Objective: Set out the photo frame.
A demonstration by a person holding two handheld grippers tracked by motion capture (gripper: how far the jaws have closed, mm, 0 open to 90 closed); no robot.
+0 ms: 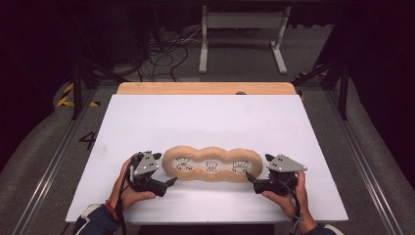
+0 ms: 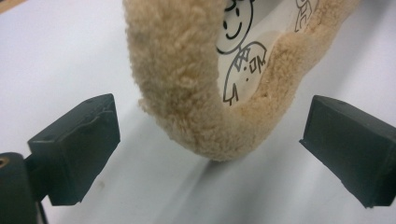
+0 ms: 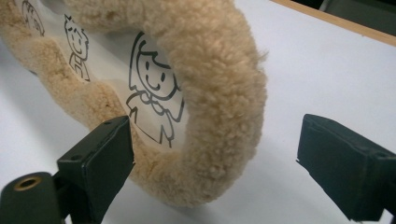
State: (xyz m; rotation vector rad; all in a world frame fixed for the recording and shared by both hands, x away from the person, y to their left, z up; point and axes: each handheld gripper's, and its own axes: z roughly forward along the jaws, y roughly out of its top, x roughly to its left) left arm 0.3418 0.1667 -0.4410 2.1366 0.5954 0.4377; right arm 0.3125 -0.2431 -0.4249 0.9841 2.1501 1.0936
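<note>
A long tan fleece cushion [image 1: 212, 164] with three lobes lies flat on the white tabletop [image 1: 205, 117]. Its white inner panel carries three cartoon figures. My left gripper [image 1: 165, 169] is at the cushion's left end and is open. The fluffy rim [image 2: 187, 93] curves between its two pads [image 2: 79, 144] without touching them, as the left gripper view [image 2: 210, 149] shows. My right gripper [image 1: 259, 169] is at the right end, also open. In the right gripper view [image 3: 224, 163] the rim [image 3: 219, 70] sits between the wide-set pads, close by the left pad [image 3: 100, 161].
A wooden strip [image 1: 205, 88] borders the table's far edge. Beyond it on the floor stand a grey metal frame [image 1: 242, 34] and a tangle of cables [image 1: 161, 54]. Metal rails [image 1: 49, 166] run along both sides of the table.
</note>
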